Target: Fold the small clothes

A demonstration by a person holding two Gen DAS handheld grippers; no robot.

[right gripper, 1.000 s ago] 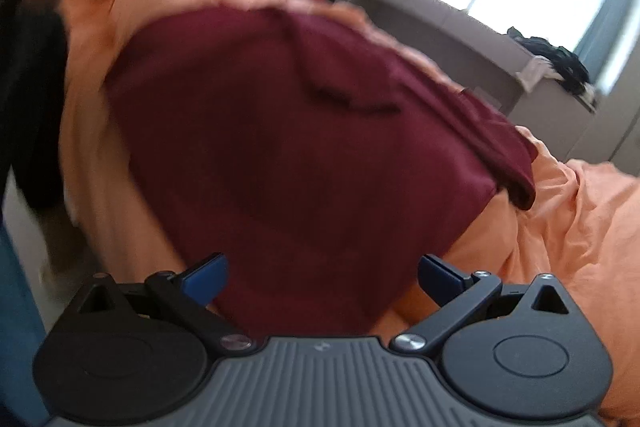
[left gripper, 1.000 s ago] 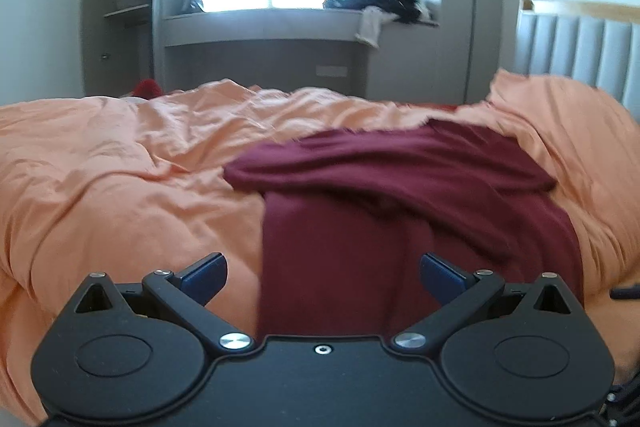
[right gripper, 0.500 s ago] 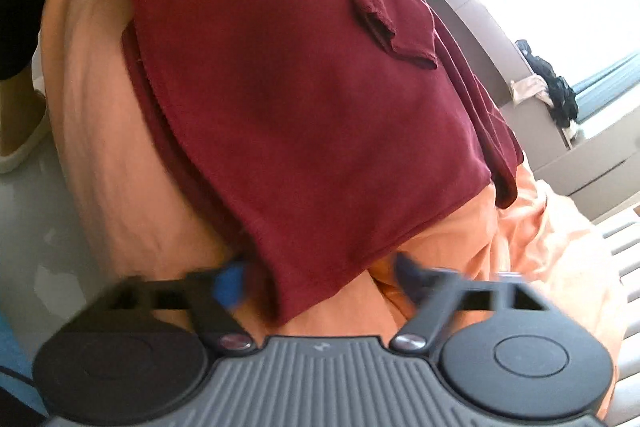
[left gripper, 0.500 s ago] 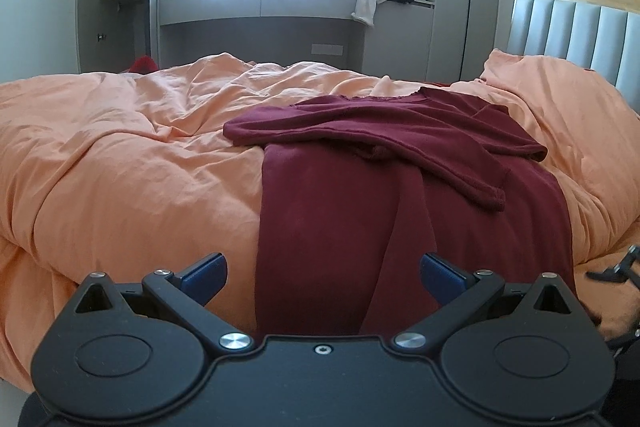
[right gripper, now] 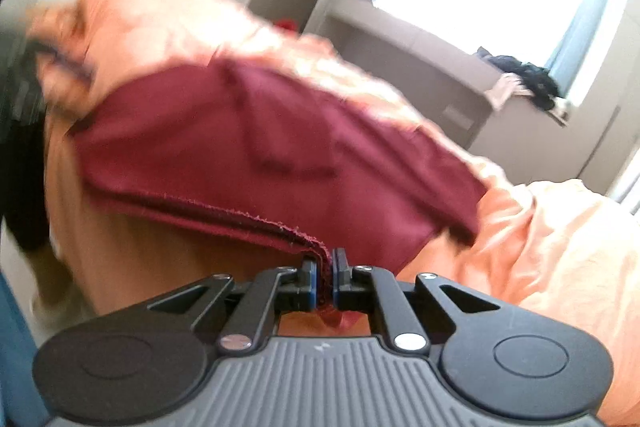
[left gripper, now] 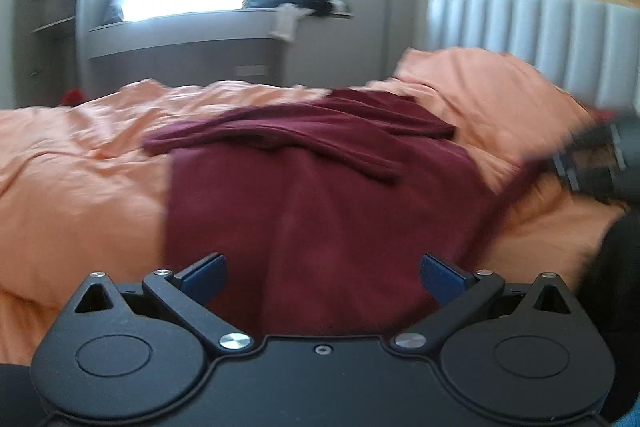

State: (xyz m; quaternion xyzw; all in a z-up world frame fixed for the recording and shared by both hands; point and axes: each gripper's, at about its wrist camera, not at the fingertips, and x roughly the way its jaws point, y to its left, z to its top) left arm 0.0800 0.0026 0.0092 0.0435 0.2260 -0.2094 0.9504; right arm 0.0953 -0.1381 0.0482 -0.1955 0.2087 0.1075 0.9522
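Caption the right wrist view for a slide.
Right gripper shut on the maroon shirt hem, over the orange duvet.

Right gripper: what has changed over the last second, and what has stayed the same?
The right gripper was open a second ago and closing half a second ago; now it is shut on the hem corner of the maroon shirt, the edge drawn up to it. The left gripper has stayed open, holding nothing, over the shirt's near end. The shirt still lies on the orange duvet, sleeve folded across it.
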